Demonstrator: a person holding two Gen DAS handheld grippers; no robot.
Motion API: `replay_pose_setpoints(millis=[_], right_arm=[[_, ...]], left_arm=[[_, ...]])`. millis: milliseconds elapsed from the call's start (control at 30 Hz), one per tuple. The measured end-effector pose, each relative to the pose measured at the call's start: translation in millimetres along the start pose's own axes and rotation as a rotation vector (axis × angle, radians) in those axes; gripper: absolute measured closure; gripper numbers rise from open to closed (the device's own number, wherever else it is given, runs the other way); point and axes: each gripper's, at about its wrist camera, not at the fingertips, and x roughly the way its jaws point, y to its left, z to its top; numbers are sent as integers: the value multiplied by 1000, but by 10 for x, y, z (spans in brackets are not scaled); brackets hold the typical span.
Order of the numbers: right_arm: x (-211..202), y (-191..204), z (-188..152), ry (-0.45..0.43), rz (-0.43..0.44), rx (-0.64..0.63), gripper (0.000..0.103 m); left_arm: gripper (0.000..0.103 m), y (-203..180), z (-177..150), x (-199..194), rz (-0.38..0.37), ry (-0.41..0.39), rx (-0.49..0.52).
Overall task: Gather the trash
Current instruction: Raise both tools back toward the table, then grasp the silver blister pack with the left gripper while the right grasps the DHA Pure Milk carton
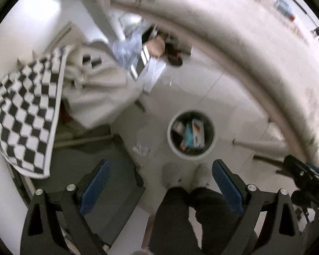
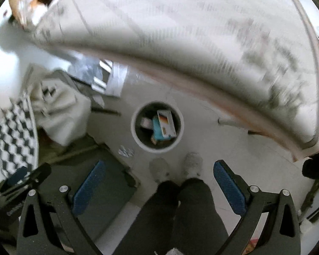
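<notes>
A round white trash bin [image 1: 172, 146] stands on the floor below both grippers; it also shows in the right wrist view [image 2: 136, 137]. Inside lie a white carton with an orange picture [image 1: 197, 132] [image 2: 166, 124], a teal box [image 1: 188, 137] [image 2: 157, 130] and other small packets. A crumpled silvery wrapper [image 1: 140, 149] [image 2: 125, 150] lies on the floor left of the bin. My left gripper [image 1: 160, 188] is open and empty, high above the floor. My right gripper [image 2: 158, 188] is open and empty too. Both views are blurred.
A white table edge [image 1: 244, 63] [image 2: 180, 57] curves above the bin. A checkered cloth [image 1: 27, 114] [image 2: 12, 136] hangs at the left over a grey chair seat [image 1: 108, 191] [image 2: 102, 180]. The person's legs and light shoes [image 1: 200, 174] [image 2: 192, 163] stand by the bin.
</notes>
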Motion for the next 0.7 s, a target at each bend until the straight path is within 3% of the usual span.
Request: replay_pose_setpoints(millis=[167,333,500,700], right_arm=[[-523,-136,712,-69,-6,37,0],[-697,-228,1716,-64,-95,-82,0],[-524,-231,2779,-27,-239,-292,0],[-60,-324,3961,34,-394,-562,0]], left_arm=[[6,-308,625,-348,-35,-72,-15],[6,-695,1342,-547,-13,-150,-47],[6,-1120,1947,-475,18,-160,-112],[6,-1690,2633,-16,1,-97,-219]])
